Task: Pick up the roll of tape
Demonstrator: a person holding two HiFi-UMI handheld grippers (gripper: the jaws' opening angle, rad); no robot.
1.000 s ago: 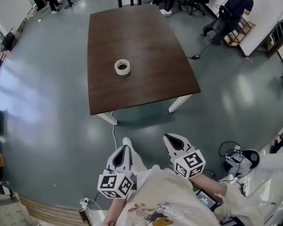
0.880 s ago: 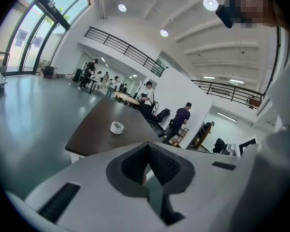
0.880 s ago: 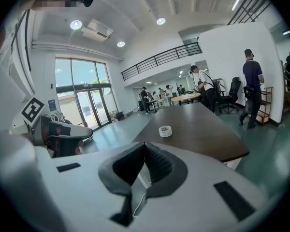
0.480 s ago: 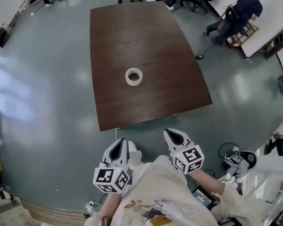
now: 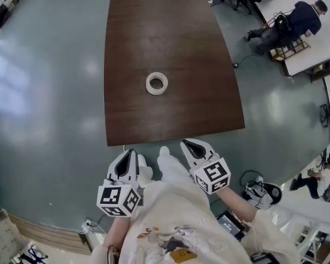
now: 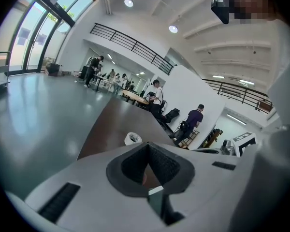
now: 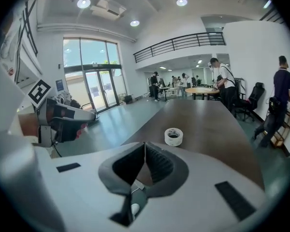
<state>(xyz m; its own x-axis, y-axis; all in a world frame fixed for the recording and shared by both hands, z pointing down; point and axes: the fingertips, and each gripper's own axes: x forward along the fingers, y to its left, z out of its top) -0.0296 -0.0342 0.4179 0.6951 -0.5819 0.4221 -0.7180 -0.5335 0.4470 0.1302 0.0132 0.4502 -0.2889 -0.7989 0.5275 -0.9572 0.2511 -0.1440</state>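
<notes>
A white roll of tape (image 5: 157, 83) lies flat near the middle of a dark brown table (image 5: 198, 48). It also shows in the left gripper view as the tape (image 6: 132, 138) and in the right gripper view as the tape (image 7: 173, 137), well ahead of both jaws. My left gripper (image 5: 126, 159) and right gripper (image 5: 188, 144) hang side by side just short of the table's near edge, both shut with nothing between the jaws.
Grey polished floor surrounds the table. A person sits at a white desk (image 5: 313, 43) at the far right, with chairs beyond the table's far end. Cables and equipment (image 5: 258, 194) lie on the floor at my right. More people stand by distant tables (image 7: 203, 90).
Both grippers have come forward toward the table's near edge, and the table with the tape now sits closer in the head view. The jaws stay shut.
</notes>
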